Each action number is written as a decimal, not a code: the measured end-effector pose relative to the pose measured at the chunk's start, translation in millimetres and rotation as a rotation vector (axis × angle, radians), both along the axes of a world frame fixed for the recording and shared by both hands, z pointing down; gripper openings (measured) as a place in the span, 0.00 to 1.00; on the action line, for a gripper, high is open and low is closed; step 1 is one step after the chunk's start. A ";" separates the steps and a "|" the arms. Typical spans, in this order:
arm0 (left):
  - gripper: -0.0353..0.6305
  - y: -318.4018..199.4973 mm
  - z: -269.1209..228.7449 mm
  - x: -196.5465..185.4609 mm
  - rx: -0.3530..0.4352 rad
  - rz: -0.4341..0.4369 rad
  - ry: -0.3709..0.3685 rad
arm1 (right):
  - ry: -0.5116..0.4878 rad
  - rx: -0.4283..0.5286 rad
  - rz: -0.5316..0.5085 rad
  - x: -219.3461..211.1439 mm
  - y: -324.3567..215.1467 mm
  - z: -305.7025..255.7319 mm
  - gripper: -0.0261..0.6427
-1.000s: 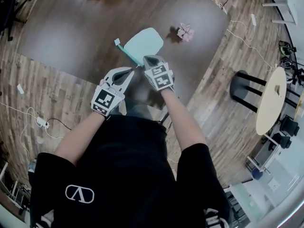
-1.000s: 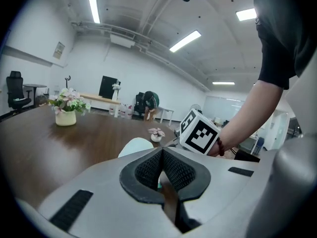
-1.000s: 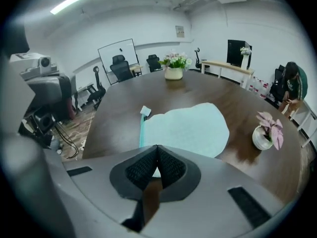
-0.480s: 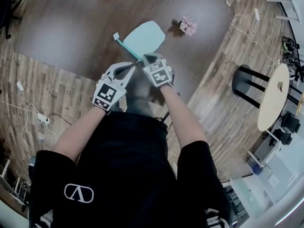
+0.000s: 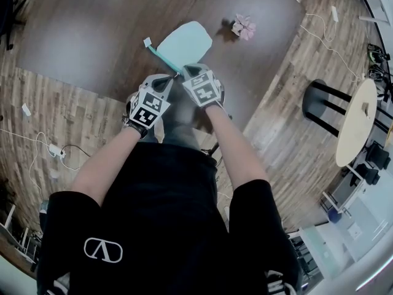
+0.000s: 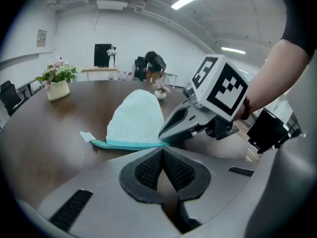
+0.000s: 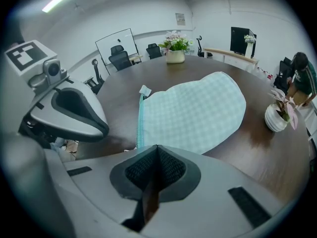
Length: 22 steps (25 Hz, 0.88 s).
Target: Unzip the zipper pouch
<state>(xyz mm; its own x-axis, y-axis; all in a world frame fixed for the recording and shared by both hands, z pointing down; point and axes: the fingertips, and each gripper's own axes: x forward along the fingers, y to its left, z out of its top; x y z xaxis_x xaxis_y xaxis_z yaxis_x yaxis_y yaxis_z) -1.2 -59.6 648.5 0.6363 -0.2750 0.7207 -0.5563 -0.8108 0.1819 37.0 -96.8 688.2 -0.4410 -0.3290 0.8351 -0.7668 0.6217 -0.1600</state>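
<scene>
The mint checked zipper pouch (image 5: 186,43) lies flat on the dark table, its teal zipper edge (image 5: 163,58) facing left and a white tab (image 5: 147,42) at the far end. My right gripper (image 5: 183,72) is shut on the pouch's near corner; the cloth (image 7: 198,110) runs in under its tips (image 7: 157,147). My left gripper (image 5: 174,79) is shut too, its tips (image 6: 162,148) just short of the zipper's near end (image 6: 148,144). I cannot tell whether it pinches anything. In the right gripper view the left gripper (image 7: 74,114) sits just left of the zipper.
A small pink potted plant (image 5: 244,27) stands on the table right of the pouch, and a bigger flower pot (image 7: 174,49) at the far side. The table edge (image 5: 242,131) is close to my body. Stools and a round side table (image 5: 355,125) stand on the right.
The left gripper's fingers, spread apart a second ago, have come together, and it has moved right to the zipper's near end beside the right gripper. The right gripper kept its hold.
</scene>
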 end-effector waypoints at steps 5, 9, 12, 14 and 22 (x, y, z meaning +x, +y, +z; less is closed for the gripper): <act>0.06 -0.1 16.2 9.8 -0.024 0.031 -0.057 | -0.014 0.002 -0.001 0.7 -0.8 -0.7 0.04; 0.20 3.4 28.0 15.4 -0.062 0.053 -0.089 | -0.022 0.003 0.004 2.0 -0.4 -0.2 0.04; 0.20 2.6 33.0 20.7 -0.062 0.063 -0.106 | -0.025 0.006 -0.002 2.5 0.2 0.0 0.04; 0.20 1.6 34.9 24.6 -0.062 0.066 -0.111 | -0.027 0.007 -0.006 2.8 0.6 0.2 0.04; 0.18 5.0 45.2 26.2 -0.078 0.065 -0.138 | -0.035 0.004 -0.007 2.5 1.3 0.1 0.04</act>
